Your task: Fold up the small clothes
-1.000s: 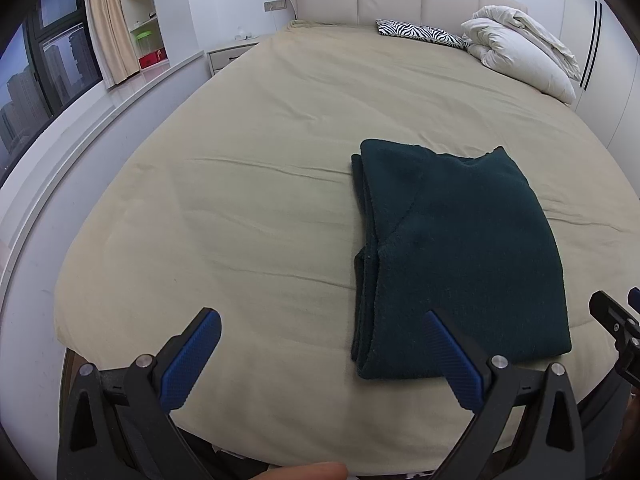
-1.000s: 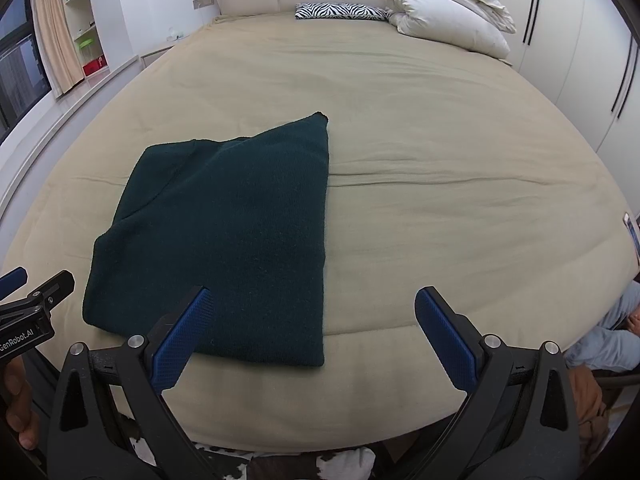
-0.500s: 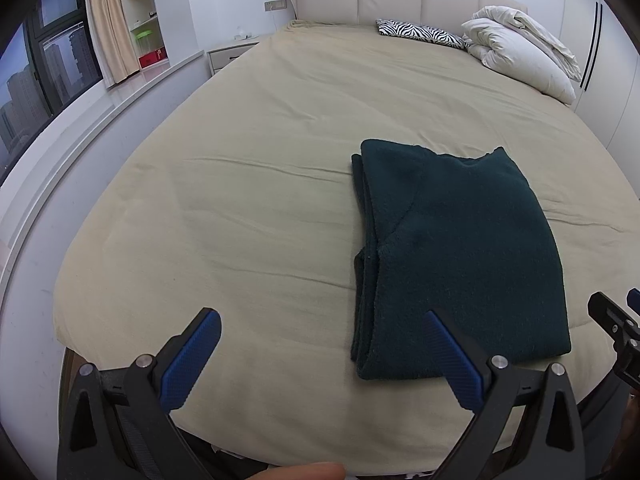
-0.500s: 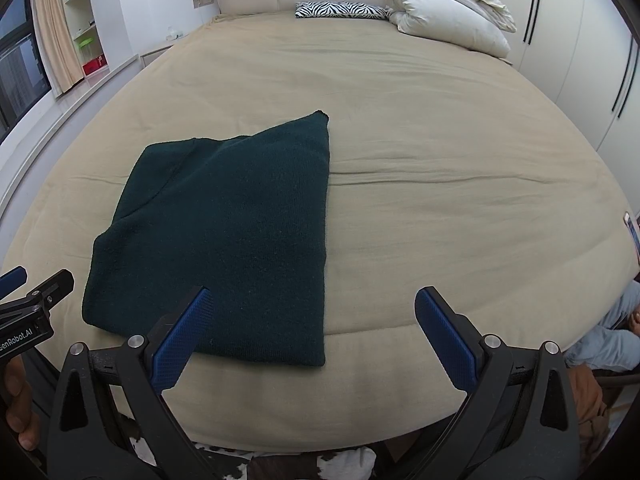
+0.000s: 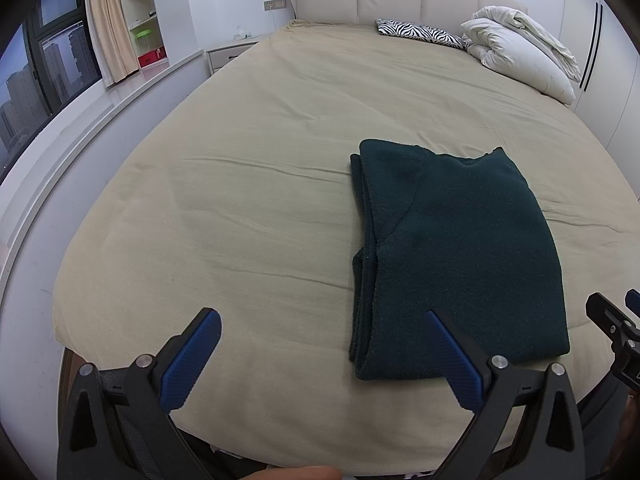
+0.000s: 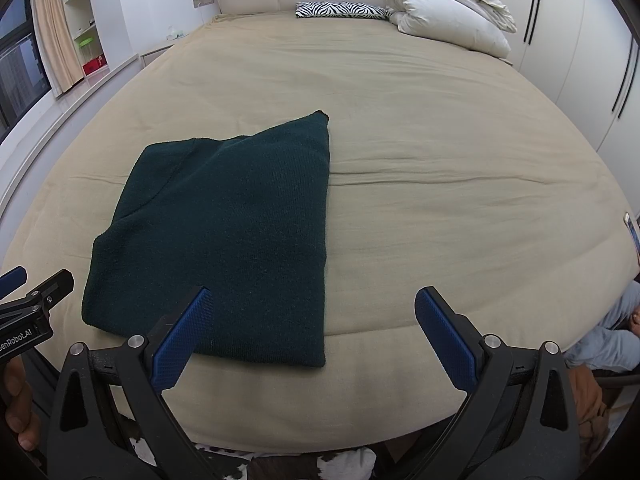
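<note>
even, soft indoor light | sharp focus | strong fisheye bending, dark corners | source probably overhead

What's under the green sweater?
The sweater lies folded flat on the beige bedsheet, which shows all around it. Its own folded layers show at the left edge. Anything tucked between or beneath them is covered.

Black tongs [image 5: 320,354], blue textured pads [image 5: 188,364], silver screws [image 5: 499,361].

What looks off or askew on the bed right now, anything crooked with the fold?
Nothing serious. The dark green garment lies folded flat on the beige bed. Its far right corner pokes out past the top edge, and the layers along its left edge sit slightly uneven. Both grippers are open and clear.
</note>
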The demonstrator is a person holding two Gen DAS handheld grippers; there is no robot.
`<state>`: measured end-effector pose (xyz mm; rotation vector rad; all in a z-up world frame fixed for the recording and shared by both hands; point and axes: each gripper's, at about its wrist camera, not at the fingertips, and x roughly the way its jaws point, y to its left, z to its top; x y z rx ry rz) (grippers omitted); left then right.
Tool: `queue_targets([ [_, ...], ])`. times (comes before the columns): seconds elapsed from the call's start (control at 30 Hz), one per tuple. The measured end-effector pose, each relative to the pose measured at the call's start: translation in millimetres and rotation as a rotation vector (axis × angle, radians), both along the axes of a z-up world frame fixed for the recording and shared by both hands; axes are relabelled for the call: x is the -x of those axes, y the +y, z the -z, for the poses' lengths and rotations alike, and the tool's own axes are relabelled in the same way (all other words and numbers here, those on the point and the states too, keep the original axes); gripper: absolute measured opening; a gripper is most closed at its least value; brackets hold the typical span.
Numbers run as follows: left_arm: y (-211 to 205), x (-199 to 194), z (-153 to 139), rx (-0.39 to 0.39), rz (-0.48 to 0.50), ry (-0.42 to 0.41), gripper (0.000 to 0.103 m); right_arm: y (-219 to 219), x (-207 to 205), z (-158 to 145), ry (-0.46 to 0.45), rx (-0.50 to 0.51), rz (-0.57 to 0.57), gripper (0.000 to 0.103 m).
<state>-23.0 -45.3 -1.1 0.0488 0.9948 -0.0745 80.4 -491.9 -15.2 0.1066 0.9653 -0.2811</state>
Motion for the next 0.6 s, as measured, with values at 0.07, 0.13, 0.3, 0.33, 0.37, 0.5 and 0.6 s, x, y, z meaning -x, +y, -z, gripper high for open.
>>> queue_targets([
  [0.07, -0.4, -0.3, 0.1, 0.0, 0.001, 0.001, 0.103, 0.1, 0.2, -0.1, 0.0, 0.0, 0.001, 0.103],
  [0.13, -0.4, -0.7, 0.0, 0.0, 0.002, 0.001, 0.103, -0.1, -0.1, 0.0, 0.0, 0.0, 0.001, 0.103],
  [0.3, -0.8, -1.2, 0.2, 0.0, 0.003, 0.002, 0.103, -1.0, -0.6, 0.3, 0.002, 0.0, 0.0, 0.103],
  [0.33, -0.6, -1.2, 0.1, 0.001, 0.003, 0.002, 0.103, -1.7, -0.7, 0.5, 0.002, -0.001, 0.0, 0.103],
  [0.37, -0.9, -0.9, 0.2, 0.002, 0.003, 0.002, 0.103, -1.6, -0.7, 0.4, 0.002, -0.001, 0.0, 0.103],
  [0.5, -0.4, -1.3, 0.4, 0.001, 0.002, 0.003, 0.103, -1.5, -0.8, 0.5, 0.003, -0.001, 0.0, 0.103],
  [0.6, -0.3, -1.3, 0.6, 0.002, 0.002, 0.004, 0.103, -1.2, -0.8, 0.4, 0.002, -0.001, 0.001, 0.103],
])
